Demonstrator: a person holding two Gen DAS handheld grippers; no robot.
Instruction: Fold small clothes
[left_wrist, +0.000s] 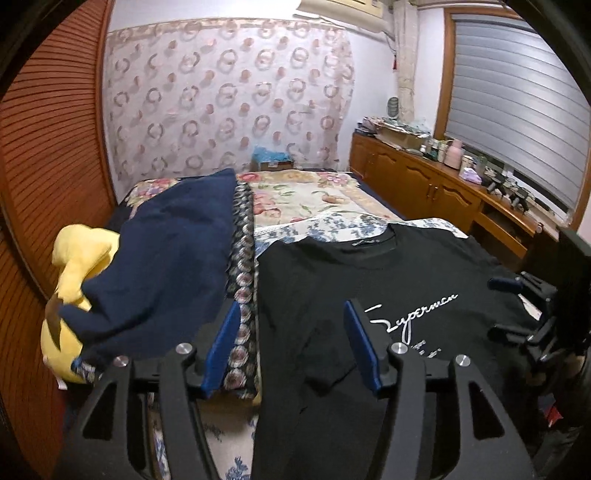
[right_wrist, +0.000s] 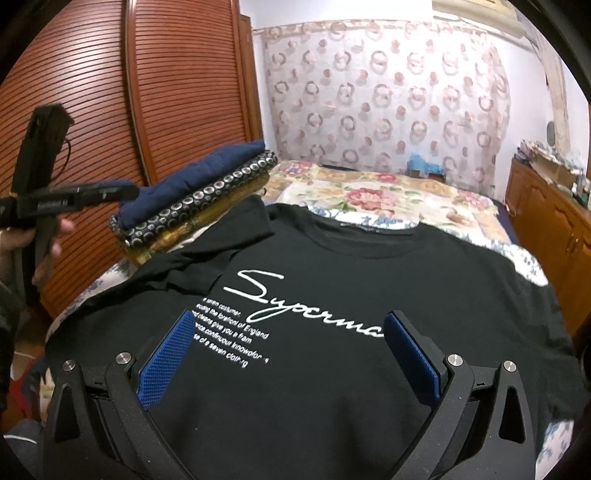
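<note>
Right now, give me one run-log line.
left tongs: open, empty | right tongs: open, over black T-shirt | shirt: flat, left sleeve folded in

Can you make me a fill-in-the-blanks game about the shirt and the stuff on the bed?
1. The T-shirt lying flat on the bed is ____ in colour.
2. The writing on it is ____.
3. On top of the folded pile beside it lies a navy ____ garment.
4. The soft toy next to that pile is ____.

Missing words: black; white; blue; yellow
</note>
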